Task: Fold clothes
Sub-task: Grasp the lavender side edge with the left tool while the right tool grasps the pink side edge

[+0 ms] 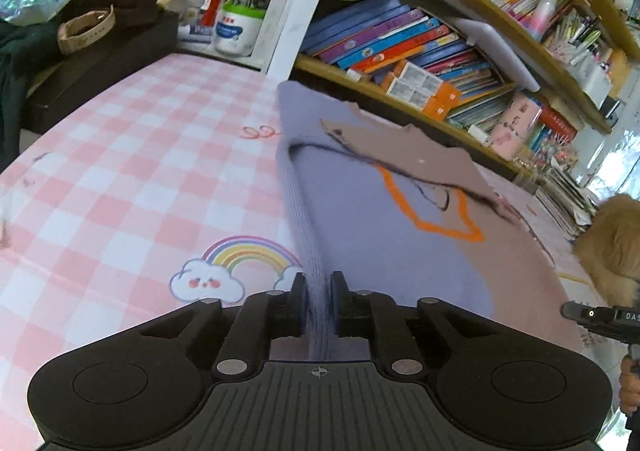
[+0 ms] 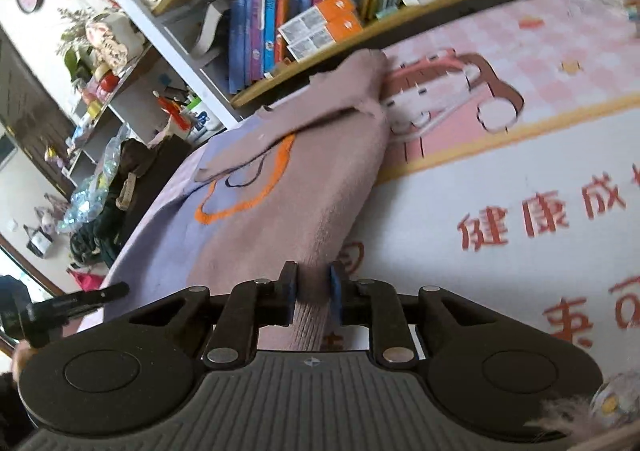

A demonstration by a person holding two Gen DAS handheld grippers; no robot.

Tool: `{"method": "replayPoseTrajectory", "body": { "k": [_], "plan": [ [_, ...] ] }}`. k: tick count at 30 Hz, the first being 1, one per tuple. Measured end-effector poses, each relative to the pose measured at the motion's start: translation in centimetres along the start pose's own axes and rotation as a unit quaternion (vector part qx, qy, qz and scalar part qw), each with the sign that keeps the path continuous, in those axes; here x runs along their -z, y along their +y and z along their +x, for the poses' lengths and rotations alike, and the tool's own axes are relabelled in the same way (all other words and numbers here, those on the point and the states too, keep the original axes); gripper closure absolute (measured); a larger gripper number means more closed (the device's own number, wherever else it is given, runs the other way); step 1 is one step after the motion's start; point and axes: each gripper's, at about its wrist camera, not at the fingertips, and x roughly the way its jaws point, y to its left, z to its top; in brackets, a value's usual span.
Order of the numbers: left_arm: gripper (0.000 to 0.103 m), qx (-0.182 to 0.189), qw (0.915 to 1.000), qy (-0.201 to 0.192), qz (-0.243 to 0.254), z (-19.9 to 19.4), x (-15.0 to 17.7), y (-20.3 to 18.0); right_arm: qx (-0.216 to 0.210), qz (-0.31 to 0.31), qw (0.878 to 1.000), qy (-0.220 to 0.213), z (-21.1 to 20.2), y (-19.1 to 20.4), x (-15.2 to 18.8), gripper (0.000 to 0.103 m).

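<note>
A knit sweater (image 1: 376,219), lavender on one half and dusty pink on the other with an orange outline shape, lies stretched over a pink checked mat (image 1: 132,171). My left gripper (image 1: 319,283) is shut on the lavender ribbed hem. My right gripper (image 2: 313,283) is shut on the pink ribbed hem of the same sweater (image 2: 280,191). A pink sleeve lies folded across the sweater's far part. The right gripper's tip (image 1: 596,317) shows at the right edge of the left wrist view; the left gripper (image 2: 68,305) shows at the left edge of the right wrist view.
A wooden bookshelf (image 1: 440,51) packed with books runs along the far side. A dark box (image 1: 100,63) with a watch strap and bags stands at the far left. A white jar (image 1: 236,31) and pen holders stand behind. A furry tan animal (image 1: 612,247) is at the right.
</note>
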Motion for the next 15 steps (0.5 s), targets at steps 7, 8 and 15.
{"method": "replayPoseTrajectory", "body": {
  "k": [7, 8, 15],
  "plan": [
    [0.088, 0.027, 0.9992, 0.001, -0.028, 1.3, -0.3, 1.0, -0.028, 0.021, 0.999, 0.013, 1.7, 0.0, -0.5, 0.078],
    [0.094, 0.03, 0.9991, -0.002, -0.03, 1.3, -0.5, 1.0, -0.024, 0.021, 0.999, 0.01, 1.9, 0.1, -0.7, 0.09],
    [0.097, 0.037, 0.9991, -0.02, 0.003, -0.3, -1.2, -0.4, -0.063, -0.014, 0.998, -0.025, 0.3, 1.7, -1.9, 0.091]
  ]
}}
